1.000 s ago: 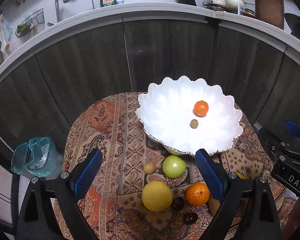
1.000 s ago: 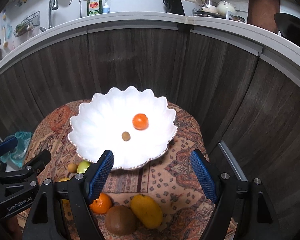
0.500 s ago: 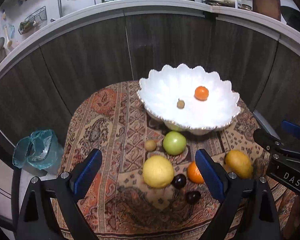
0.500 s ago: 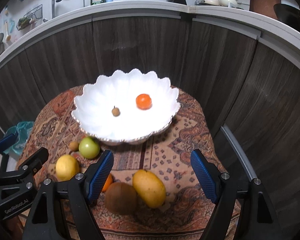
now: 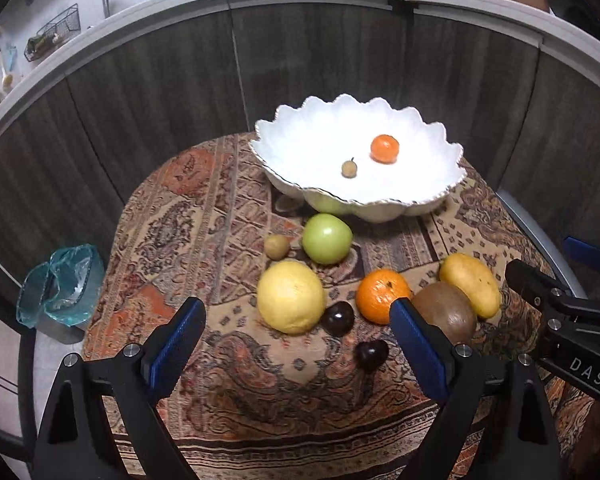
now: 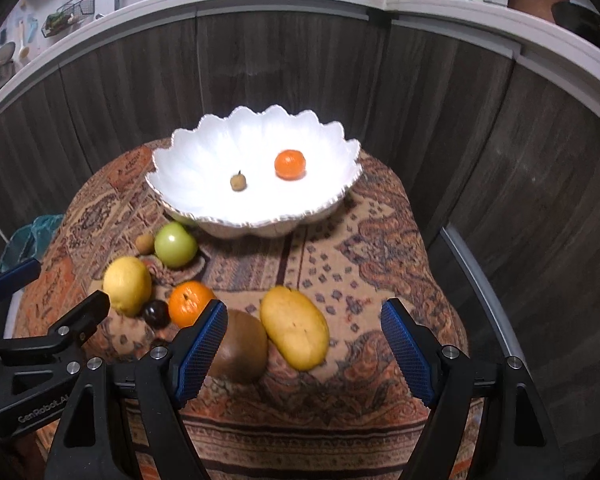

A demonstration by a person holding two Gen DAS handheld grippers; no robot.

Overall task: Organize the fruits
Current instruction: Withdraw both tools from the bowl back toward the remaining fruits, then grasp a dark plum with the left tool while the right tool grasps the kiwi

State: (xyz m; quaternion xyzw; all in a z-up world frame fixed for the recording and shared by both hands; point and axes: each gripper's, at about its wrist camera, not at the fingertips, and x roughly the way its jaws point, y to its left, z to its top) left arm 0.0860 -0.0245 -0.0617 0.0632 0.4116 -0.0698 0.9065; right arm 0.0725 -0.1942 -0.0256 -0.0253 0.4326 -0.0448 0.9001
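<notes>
A white scalloped bowl [image 5: 284, 148] [image 6: 188, 148] holds a small orange [image 5: 385, 149] [image 6: 290, 164] and a tiny brown fruit [image 5: 349, 168] [image 6: 238, 182]. On the patterned cloth in front lie a green apple [image 5: 327, 238] [image 6: 176, 245], a yellow citrus [image 5: 291, 297] [image 6: 127, 286], an orange [image 5: 380, 295] [image 6: 188, 303], a brown round fruit [image 5: 446, 314] [image 6: 242, 348], a yellow mango [image 5: 470, 284] [image 6: 294, 327], a small tan fruit [image 5: 277, 246] and two dark plums [image 5: 338, 318]. My left gripper [image 5: 296, 354] and right gripper [image 6: 304, 350] are open and empty, held above the near fruits.
The round table's cloth [image 5: 188, 216] drops off at the near edge. Dark cabinet fronts [image 5: 160, 80] curve behind the table under a kitchen counter. A bin with a blue-green liner [image 5: 60, 280] stands on the floor at the left.
Both grippers have pulled back and up from the bowl. The bowl now sits farther away and more of the loose fruits on the cloth show.
</notes>
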